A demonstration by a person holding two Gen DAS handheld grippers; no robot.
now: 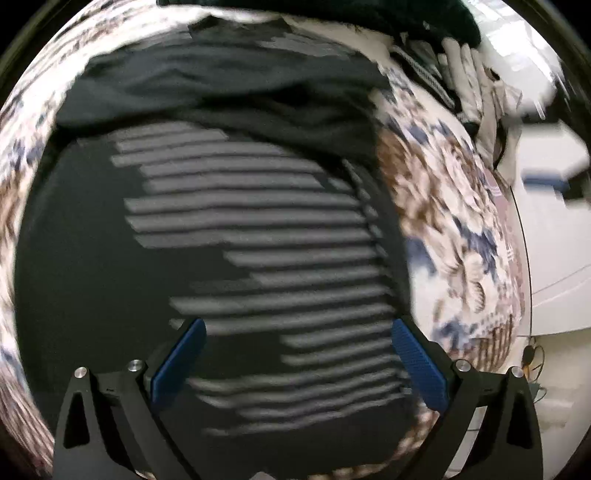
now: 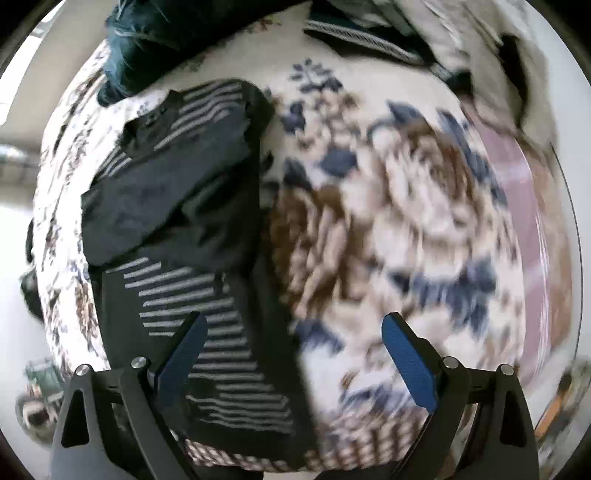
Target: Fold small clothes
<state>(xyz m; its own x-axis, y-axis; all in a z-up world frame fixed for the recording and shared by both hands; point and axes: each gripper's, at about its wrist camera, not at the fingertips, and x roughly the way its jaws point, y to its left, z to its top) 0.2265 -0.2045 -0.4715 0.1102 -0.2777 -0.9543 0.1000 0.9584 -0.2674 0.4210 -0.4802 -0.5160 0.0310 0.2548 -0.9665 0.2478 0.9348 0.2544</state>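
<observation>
I saw the striped garment (image 2: 184, 229) lying on the left part of the floral bedspread (image 2: 406, 221), its upper part folded down over its middle, with a clothes pile (image 2: 369, 33) behind it.

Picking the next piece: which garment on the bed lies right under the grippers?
The dark garment with grey stripes, spread flat on the floral bedspread. The dark teal garment and the pale heap sit bunched at the far edge.

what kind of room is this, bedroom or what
Probably a bedroom or a laundry corner at home. A dark striped garment lies on a floral bedspread, and more clothes are piled at its far edge.
</observation>
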